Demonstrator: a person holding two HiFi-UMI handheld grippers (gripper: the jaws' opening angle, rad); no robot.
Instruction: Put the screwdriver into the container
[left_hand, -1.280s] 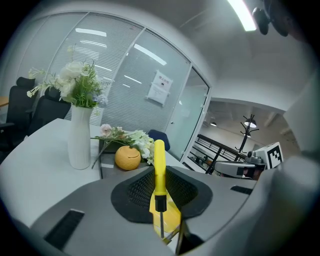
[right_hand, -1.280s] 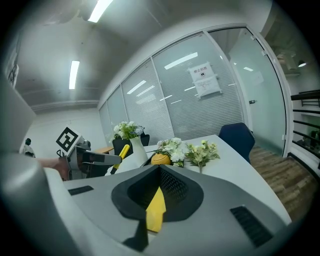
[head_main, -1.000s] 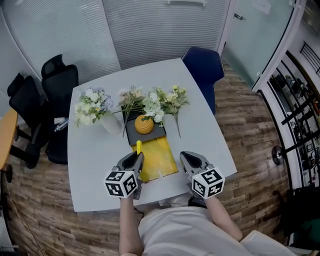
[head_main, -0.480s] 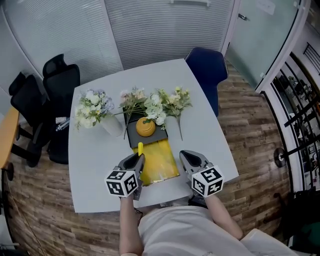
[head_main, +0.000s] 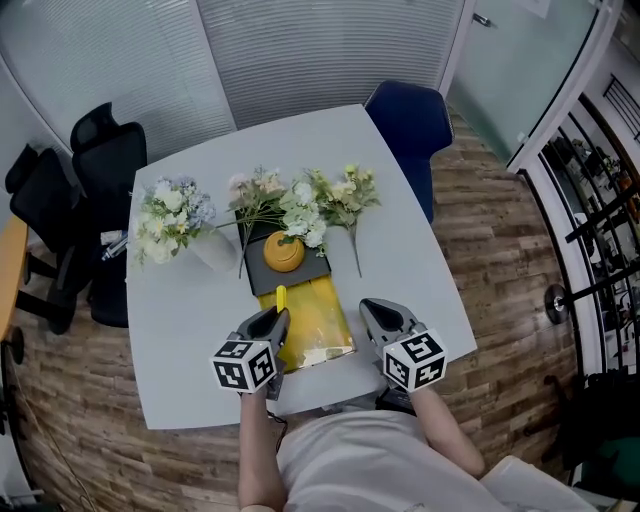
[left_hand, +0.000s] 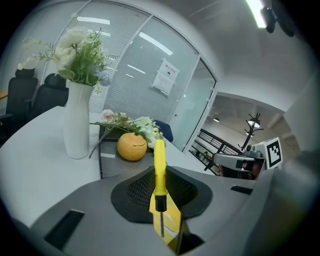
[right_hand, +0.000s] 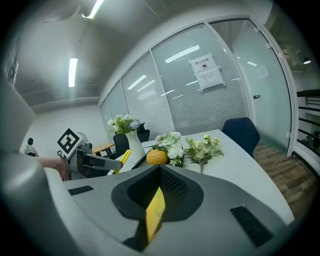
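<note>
Both grippers are closed: the left gripper (head_main: 272, 318) is clamped on the yellow screwdriver (left_hand: 159, 167), held at the left side of the yellow container (head_main: 318, 308), whose edge is pinched by the right gripper (head_main: 372, 312). Insertion seems pending; the screwdriver must be aligned with the opening.

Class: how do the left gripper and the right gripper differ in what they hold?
Load: left gripper grips a yellow screwdriver, right gripper the yellow container's edge. Shape held: left gripper a thin rod, right gripper a flat sheet. Both are shut on something yellow.
</note>
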